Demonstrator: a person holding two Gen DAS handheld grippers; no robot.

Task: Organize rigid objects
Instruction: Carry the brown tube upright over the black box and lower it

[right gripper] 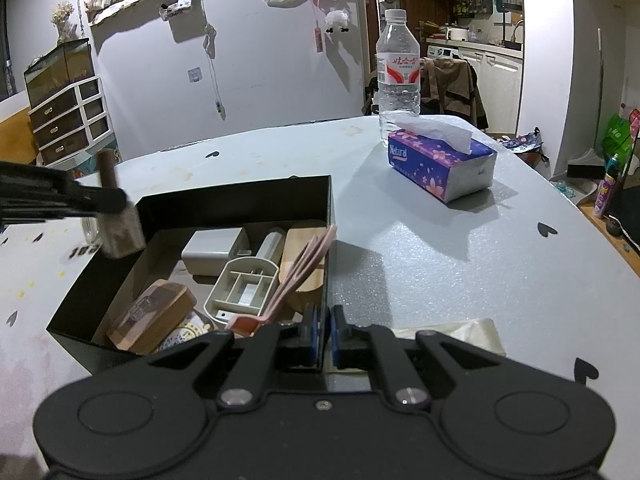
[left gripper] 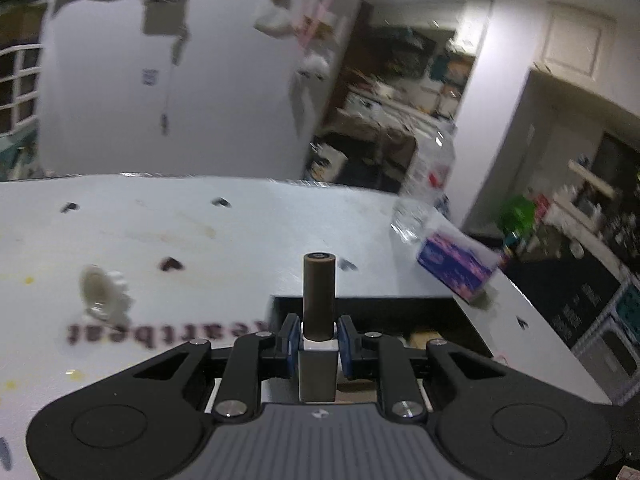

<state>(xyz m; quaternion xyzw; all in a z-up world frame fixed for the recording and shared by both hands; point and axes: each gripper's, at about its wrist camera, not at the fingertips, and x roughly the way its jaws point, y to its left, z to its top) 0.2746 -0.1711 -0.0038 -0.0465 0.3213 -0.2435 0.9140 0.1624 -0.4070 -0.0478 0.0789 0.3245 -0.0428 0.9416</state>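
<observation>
On the table [right gripper: 440,260], one box [right gripper: 240,204]; left claw [left gripper: 318,334] grips one bottle [left gripper: 318,300], right claw [right gripper: 325,334] clenched.

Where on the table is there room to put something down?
Bare tabletop stretches between the black box and the tissue pack, and on toward the near right edge. More lies behind the box. The box itself is crowded with small items, and the water bottle stands right behind the tissues.

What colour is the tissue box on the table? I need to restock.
Purple-blue with pink flowers, seen best in the right wrist view: tissue box.
</observation>
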